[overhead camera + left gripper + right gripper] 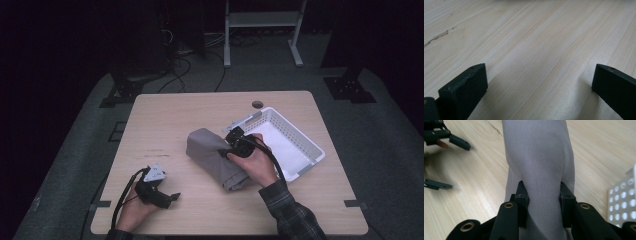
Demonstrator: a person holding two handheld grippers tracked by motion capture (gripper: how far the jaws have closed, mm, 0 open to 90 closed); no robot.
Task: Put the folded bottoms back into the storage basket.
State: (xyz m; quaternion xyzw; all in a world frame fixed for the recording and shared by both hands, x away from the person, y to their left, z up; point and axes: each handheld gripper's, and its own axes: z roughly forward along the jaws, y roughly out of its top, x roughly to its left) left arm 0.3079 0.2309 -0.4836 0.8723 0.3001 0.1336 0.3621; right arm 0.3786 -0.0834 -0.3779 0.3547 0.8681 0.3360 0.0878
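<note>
Your left gripper (165,197) is resting low at the near left of the table (200,107), well apart from the work. In the left gripper view its jaws are standing wide apart with bare wood between them, holding nothing. Parked there, it is keeping its cable and body out of the way of the other hand, yet it is near enough to come in and steady the load if a fold starts to slip.

At the middle of the table you are gripping the folded grey cloth (212,155) with your right gripper (229,145). In the right gripper view the jaws are clamped on a gathered ridge of the cloth (541,165), the fabric pinched between the pads and bulging out beyond them. You seem to be taking it across the thick folded part so that all the layers come up together instead of one layer peeling away. The far end of the cloth is lying on the wood.

Just to the right, touching or nearly touching the bundle, the white basket (312,147) is sitting empty at an angle to the table edge, its open top toward you. It looks like the place for the cloth, which would explain a grip on the basket side of the bundle: a short lift and swing should carry it over the near rim.
</note>
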